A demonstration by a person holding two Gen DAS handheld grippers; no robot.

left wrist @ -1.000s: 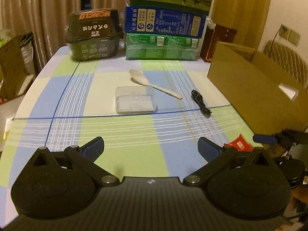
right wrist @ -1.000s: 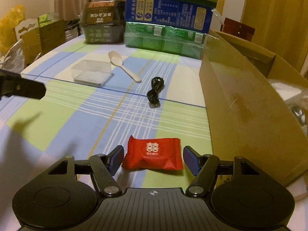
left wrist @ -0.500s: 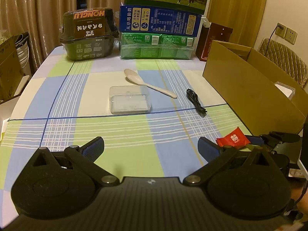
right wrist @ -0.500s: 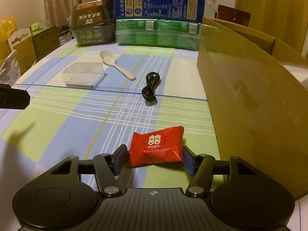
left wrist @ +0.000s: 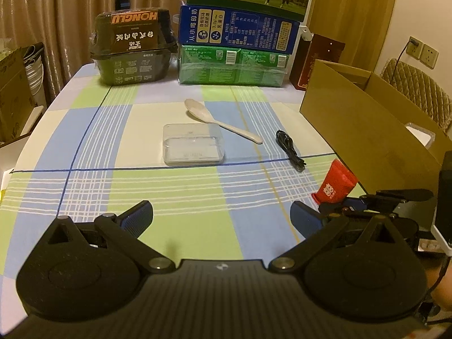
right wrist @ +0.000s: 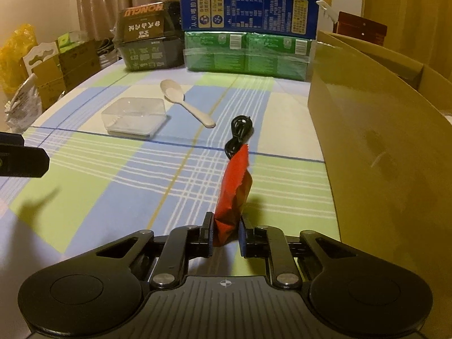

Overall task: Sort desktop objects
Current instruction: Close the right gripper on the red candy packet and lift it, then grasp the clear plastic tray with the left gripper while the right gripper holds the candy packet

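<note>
Jaws of right gripper (right wrist: 224, 236) closing on red packet (right wrist: 233, 195), angled down.

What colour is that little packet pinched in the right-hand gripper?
Red, with white printed characters. The packet shows its print best in the left wrist view.

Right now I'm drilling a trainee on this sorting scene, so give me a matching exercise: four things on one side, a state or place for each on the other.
Things:
1. packet
2. spoon
3. cable
4. left gripper

States:
A. open, nothing between its fingers
B. coiled, nearest the cardboard box
C. pinched, standing on edge
D. lying behind the clear box

Pairs: 1-C, 2-D, 3-B, 4-A
</note>
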